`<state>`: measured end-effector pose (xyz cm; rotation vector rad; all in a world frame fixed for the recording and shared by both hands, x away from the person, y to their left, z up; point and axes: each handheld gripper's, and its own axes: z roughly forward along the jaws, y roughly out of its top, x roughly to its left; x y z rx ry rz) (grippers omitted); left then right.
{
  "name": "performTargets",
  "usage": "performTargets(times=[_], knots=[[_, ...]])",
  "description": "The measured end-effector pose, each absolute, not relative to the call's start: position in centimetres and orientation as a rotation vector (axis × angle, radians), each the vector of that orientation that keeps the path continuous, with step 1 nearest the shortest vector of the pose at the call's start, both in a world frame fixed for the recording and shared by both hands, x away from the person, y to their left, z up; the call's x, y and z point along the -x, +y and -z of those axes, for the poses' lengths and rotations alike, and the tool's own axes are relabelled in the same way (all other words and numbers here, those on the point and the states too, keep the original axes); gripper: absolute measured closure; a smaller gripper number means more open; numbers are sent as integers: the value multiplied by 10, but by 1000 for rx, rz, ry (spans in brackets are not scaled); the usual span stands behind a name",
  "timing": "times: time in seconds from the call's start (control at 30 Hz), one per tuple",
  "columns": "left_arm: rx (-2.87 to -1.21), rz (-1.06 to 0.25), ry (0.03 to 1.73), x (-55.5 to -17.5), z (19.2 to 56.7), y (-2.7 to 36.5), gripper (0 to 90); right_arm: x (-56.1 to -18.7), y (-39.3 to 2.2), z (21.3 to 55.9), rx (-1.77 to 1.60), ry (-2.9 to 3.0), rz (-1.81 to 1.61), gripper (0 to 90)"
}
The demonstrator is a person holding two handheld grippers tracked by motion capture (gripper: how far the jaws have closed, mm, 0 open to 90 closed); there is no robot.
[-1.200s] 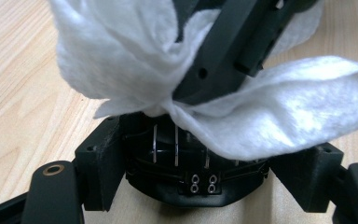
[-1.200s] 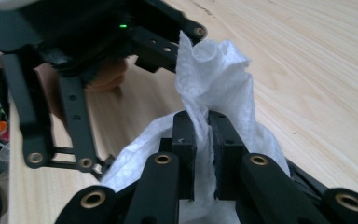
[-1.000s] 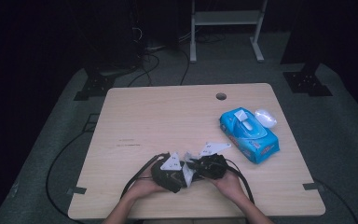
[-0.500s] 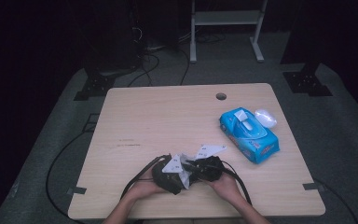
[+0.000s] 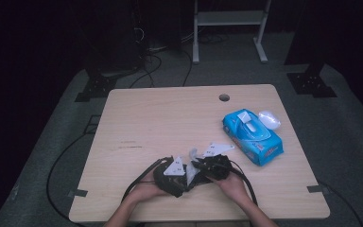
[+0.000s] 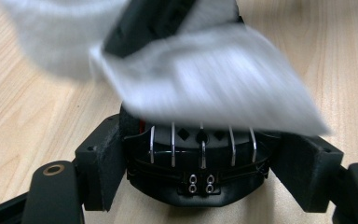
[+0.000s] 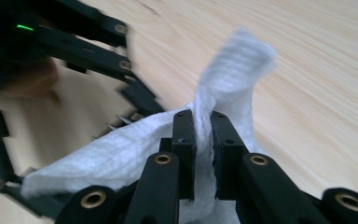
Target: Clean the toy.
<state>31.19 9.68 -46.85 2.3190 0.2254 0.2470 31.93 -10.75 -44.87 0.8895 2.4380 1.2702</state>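
White wipe (image 7: pixel 135 154) stays pinched in the right gripper (image 7: pixel 203 140) jaws; rub it gently over the black round object (image 6: pixel 198 163) (clamped in the left gripper (image 6: pixel 200 186)).

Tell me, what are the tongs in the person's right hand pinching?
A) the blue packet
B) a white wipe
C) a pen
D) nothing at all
B: in the right gripper view the right tongs are closed on a fold of white wipe, while the blue packet lies apart, farther right on the table.
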Motion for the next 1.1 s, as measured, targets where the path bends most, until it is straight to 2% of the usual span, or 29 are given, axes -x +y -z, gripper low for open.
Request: performTargets(times=[0.1, 0.23, 0.47, 0.7, 0.9, 1.1], knots=[[-2331, -264, 222, -311, 469, 96, 245, -321, -110, 450, -929, 2441, -1321, 809], [-2360, -279, 203, -311, 471, 95, 245, -310, -95, 451, -791, 2476, -1308, 804], [-2332, -268, 240, -315, 469, 104, 246, -321, -119, 452, -900, 2451, -1274, 809], [-2336, -251, 254, -318, 472, 106, 245, -313, -106, 453, -811, 2493, -1300, 802], [-2319, -232, 287, -320, 472, 111, 246, -323, -129, 455, -952, 2477, -1310, 801], [-2331, -238, 286, -320, 473, 111, 245, -314, -115, 455, -855, 2510, -1339, 793]])
